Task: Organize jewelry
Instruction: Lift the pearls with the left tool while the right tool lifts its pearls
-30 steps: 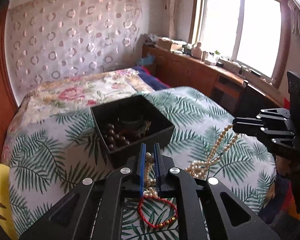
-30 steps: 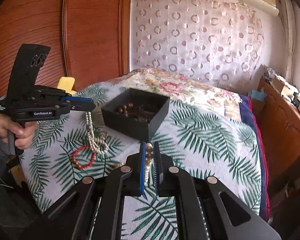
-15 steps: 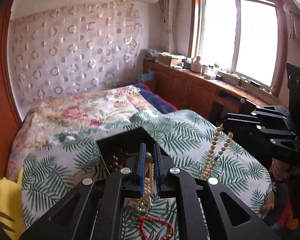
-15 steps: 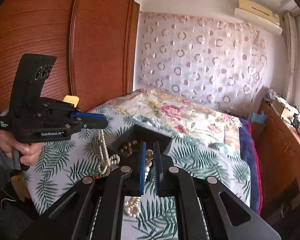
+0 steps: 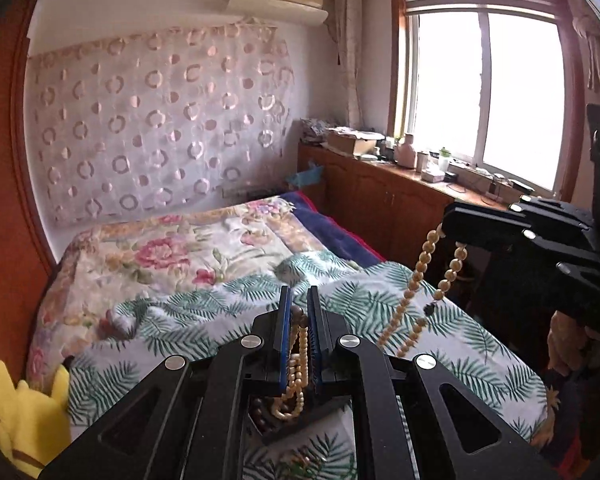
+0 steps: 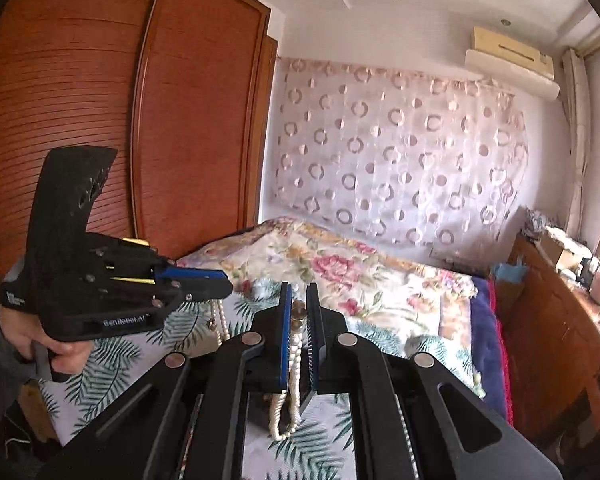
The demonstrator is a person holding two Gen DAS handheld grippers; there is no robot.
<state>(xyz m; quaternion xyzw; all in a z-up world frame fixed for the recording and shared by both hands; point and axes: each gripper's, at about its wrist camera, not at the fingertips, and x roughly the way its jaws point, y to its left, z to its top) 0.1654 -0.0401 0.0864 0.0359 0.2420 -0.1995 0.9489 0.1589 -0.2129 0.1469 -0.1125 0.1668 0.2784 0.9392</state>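
Observation:
Both grippers are shut on one long cream pearl necklace and hold it high above the bed. My left gripper (image 5: pixel 299 312) pinches strands of the pearl necklace (image 5: pixel 298 360) that hang down toward the black jewelry box (image 5: pixel 300 420), mostly hidden under my fingers. My right gripper (image 6: pixel 299 312) pinches another part of the necklace (image 6: pixel 290 400), which loops down below it. In the left wrist view the right gripper (image 5: pixel 450 226) holds beads (image 5: pixel 416 276) at the right. In the right wrist view the left gripper (image 6: pixel 220 286) is at the left with pearls (image 6: pixel 218 320) hanging.
The bed carries a palm-leaf cloth (image 5: pixel 440 336) and a floral quilt (image 5: pixel 172 248). A yellow plush toy (image 5: pixel 24 412) sits at the left edge. A wooden wardrobe (image 6: pixel 120 140) stands left, a wooden cabinet (image 5: pixel 400 200) under the window right.
Both grippers have risen well above the bed with the pearl necklace stretched between them. The black box has dropped out of sight below the fingers.

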